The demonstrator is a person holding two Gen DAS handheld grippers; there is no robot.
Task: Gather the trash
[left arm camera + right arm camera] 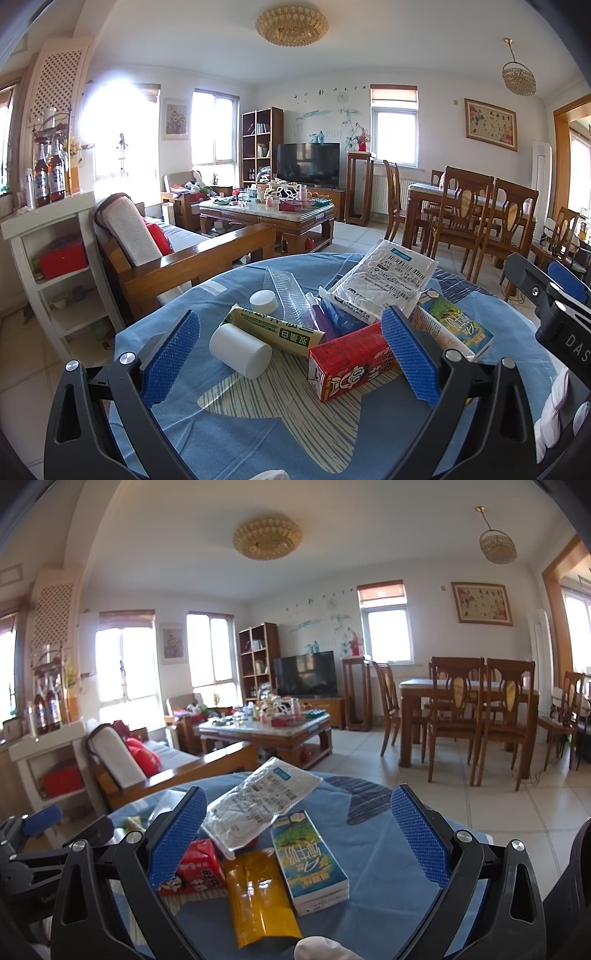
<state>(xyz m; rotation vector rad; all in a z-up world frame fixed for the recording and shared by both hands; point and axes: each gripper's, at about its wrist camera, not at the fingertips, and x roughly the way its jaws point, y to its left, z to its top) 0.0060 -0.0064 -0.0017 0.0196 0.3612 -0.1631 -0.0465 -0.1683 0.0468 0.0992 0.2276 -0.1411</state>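
We hold both tools over a round table draped in a blue patterned cloth, where the trash lies heaped. In the left wrist view, our left gripper stands wide apart, grasping nothing. At its 9 o'clock fingertip lies a white plastic cylinder on its side; behind it, toward 11 o'clock, sits a small white round cap against a pale green printed tube. A clear ribbed plastic tray is hard to make out against the cloth. Toward 1 o'clock a red cardboard carton is partly covered by the right-hand pad, and a crinkled white courier bag with a printed label overlaps a purple-blue wrapper whose shape we cannot read.

In the right wrist view, our right gripper is likewise spread open and empty. Its left pad hides part of the red carton; at 6 o'clock lies a glossy yellow sachet, its lower end cut off, beside a blue-green milk carton.
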